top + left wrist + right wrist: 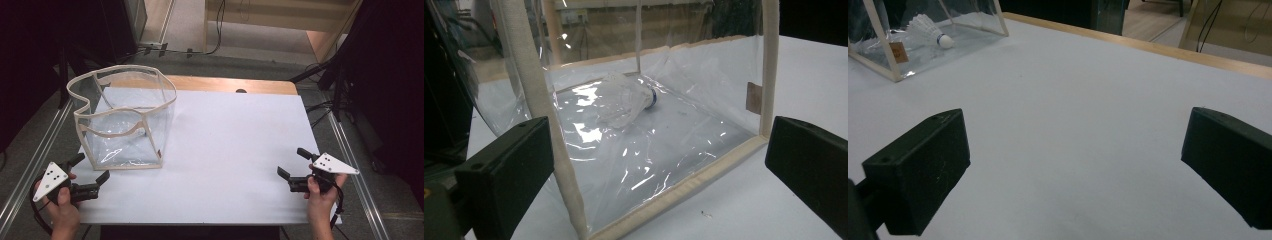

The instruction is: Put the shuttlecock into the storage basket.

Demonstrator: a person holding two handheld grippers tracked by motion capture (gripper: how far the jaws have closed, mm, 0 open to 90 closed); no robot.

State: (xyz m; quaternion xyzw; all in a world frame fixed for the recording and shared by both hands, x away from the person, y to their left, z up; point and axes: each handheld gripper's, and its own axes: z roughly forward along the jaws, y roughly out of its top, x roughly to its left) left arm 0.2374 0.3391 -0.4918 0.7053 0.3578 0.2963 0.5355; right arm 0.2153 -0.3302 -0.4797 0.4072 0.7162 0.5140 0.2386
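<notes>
A clear bag (125,120) with cream trim stands at the left of the white counter (225,150), a shuttlecock (626,100) lying inside on its floor. Left claw (91,169) (jaws spread) sits just beside the bag; right claw (295,162), likewise spread, is well apart.

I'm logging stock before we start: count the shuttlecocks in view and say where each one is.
1. The shuttlecock lies on its side on the floor of the clear bag, at the table's left. No others are visible.
</notes>
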